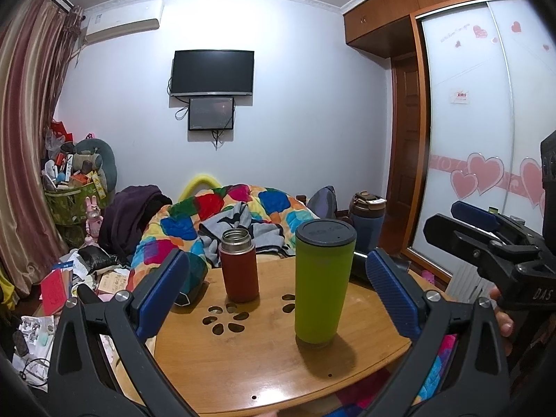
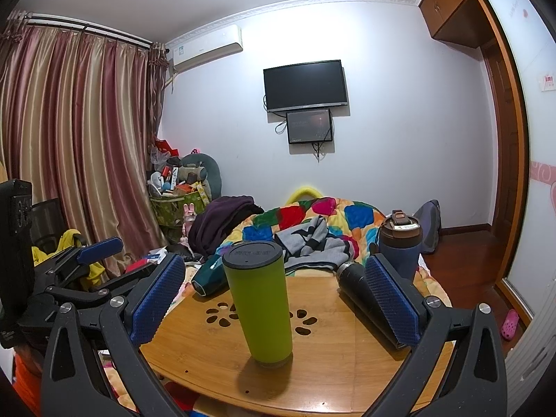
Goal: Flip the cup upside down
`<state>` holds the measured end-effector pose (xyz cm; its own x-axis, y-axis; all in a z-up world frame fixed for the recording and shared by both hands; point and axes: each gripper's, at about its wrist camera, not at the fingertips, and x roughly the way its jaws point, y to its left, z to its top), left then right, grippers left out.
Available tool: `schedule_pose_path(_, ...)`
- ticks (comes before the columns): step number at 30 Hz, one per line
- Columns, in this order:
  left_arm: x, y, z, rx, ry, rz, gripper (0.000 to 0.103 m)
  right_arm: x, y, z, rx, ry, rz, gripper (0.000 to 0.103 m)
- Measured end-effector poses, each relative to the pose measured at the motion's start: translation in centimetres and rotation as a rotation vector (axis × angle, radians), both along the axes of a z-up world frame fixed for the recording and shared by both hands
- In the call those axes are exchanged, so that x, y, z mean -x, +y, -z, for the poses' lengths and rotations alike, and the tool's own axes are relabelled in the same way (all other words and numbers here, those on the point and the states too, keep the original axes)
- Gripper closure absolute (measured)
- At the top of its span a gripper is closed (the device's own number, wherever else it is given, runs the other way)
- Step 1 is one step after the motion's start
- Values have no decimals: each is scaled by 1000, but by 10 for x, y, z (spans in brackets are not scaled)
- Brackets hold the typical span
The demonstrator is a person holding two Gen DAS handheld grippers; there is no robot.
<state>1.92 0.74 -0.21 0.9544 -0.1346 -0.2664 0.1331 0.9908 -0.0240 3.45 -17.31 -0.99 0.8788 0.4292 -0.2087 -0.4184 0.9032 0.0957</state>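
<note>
your tall green tumbler with dark lid (image 2: 259, 300) stands upright on the round wooden table (image 2: 347, 358), untouched. your left gripper (image 1: 278, 292) and right gripper (image 2: 274, 299): both spread wide, holding nothing.

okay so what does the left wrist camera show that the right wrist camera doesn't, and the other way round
Only the left wrist view shows the red flask, standing upright on the table left of the green cup.

Only the right wrist view clearly shows the black bottle lying on its side at the table's right edge, and the full curtain.

Both show the green cup upright with its dark lid on top, ungrasped, the teal object lying at the table's far left, the blue mug behind, and both tongs, left and right, open.
</note>
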Motion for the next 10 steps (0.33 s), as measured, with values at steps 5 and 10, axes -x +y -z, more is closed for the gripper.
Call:
schedule_pose_path(5,-2,2,2,6,8,2,0,1,1,2,-1,7,-2,0)
schedule_pose_path(10,-3,1,3,4,12,4,0,1,3,3,-2,12,-2,0)
